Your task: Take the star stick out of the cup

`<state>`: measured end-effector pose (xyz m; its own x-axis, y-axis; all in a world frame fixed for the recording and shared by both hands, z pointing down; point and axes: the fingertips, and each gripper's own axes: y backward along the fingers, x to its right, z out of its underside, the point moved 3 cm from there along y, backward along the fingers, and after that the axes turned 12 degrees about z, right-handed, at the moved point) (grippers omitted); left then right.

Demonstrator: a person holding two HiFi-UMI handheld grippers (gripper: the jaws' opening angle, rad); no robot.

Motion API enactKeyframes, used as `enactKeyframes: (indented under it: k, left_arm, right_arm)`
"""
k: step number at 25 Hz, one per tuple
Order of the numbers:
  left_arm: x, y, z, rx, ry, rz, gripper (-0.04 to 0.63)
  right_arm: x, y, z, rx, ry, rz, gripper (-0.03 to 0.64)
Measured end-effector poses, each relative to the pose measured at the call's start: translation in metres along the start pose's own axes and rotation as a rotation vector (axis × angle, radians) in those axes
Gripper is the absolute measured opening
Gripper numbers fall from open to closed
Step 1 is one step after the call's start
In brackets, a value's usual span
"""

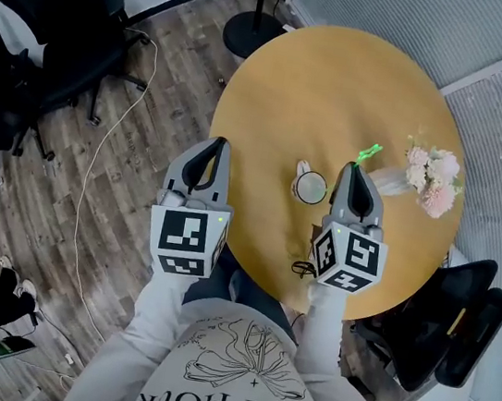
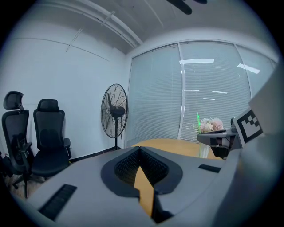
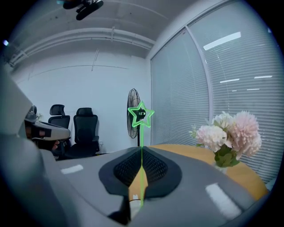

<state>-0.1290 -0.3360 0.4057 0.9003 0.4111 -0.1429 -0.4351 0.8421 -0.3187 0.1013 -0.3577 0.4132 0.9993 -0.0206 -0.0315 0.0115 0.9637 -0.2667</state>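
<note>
Surrounding cup [image 1: 310, 188]: flowers [image 1: 432, 180], fan [image 2: 114, 110], chairs [image 1: 61, 36].

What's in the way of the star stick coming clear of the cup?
Nothing visible. The right gripper is shut on the star stick, with open air above it. The cup sits just left of it, the flowers off to the right, apart.

A round wooden desk [image 1: 323, 94] stands on a plank floor [image 1: 137, 215]. At its right edge, pink flowers [image 1: 432, 180] sit in a clear vase [image 1: 389, 180]. A standing fan [image 2: 114, 111] (black, on a round base) is beyond the far side. Black office chairs [image 1: 61, 36] stand far left, with a white cable [image 1: 96, 162] trailing near them.
</note>
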Motion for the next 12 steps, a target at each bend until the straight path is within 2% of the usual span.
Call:
enactKeyframes:
  k: [12]
  left_arm:
    - [0.015,0.027,-0.04,0.092,-0.028,-0.008,0.006]
  right_arm:
    - [0.001,0.027,-0.049,0.094,-0.028,-0.016,0.014]
